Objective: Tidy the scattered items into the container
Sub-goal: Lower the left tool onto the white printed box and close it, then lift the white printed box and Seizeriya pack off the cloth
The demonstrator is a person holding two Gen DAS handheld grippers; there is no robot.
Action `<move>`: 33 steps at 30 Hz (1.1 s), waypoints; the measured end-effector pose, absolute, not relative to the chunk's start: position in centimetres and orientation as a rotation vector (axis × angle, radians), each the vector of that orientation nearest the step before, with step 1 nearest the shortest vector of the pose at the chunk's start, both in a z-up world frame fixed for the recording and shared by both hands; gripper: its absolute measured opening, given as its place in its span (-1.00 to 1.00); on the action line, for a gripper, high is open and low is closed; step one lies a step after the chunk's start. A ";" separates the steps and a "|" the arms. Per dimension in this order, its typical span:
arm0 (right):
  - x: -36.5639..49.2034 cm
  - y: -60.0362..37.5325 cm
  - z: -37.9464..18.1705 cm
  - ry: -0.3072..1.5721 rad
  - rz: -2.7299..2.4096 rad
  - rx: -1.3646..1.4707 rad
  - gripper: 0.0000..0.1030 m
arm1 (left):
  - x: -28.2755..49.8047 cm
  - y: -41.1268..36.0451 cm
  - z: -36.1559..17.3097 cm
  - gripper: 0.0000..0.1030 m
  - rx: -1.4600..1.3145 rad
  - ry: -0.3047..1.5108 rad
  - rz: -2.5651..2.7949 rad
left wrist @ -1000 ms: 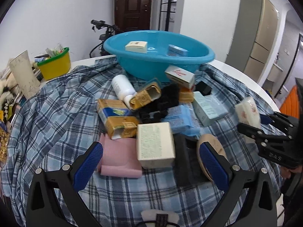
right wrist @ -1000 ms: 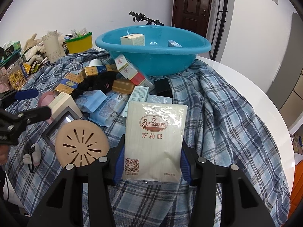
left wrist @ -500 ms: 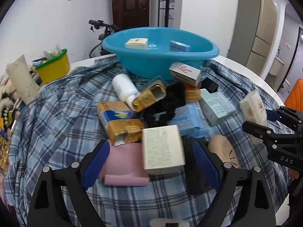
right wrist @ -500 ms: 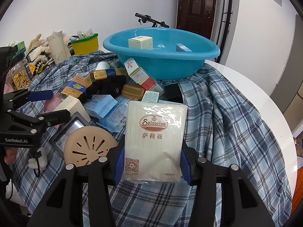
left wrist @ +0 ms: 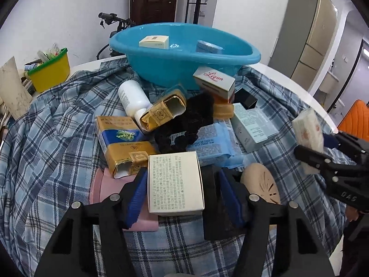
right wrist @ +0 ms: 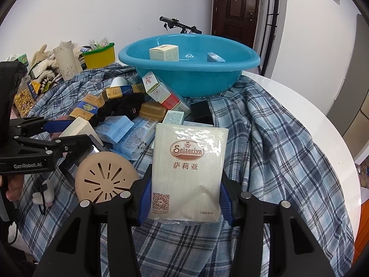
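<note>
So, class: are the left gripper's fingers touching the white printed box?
Cannot tell for a grip. The left wrist view shows the left finger against the white printed box, but a dark gap separates the box from the right finger.

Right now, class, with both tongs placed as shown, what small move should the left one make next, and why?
Probably close the left tongs on the white printed cardboard box: their blue pads flank it with a gap on the right side. The right tongs already grip the white Saizeriya packet.
</note>
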State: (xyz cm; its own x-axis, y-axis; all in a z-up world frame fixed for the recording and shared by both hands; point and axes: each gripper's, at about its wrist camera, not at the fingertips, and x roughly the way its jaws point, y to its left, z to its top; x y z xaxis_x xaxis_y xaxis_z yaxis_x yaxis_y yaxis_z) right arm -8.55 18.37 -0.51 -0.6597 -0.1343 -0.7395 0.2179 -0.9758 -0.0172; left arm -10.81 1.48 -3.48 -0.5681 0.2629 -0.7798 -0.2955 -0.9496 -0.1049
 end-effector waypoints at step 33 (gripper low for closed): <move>-7.8 18.2 0.0 0.138 -2.701 1.164 -0.07 | -10.9 2.5 -4.7 -0.14 -1.285 0.185 2.574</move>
State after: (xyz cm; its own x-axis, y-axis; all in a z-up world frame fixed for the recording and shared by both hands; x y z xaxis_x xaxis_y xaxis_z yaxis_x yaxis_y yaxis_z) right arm -7.78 18.22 -0.04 -0.6713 -0.1432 -0.7272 0.2164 -0.9763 -0.0076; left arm -10.89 2.53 -4.73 -0.5760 0.1720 -0.7992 -0.2844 -0.9587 -0.0013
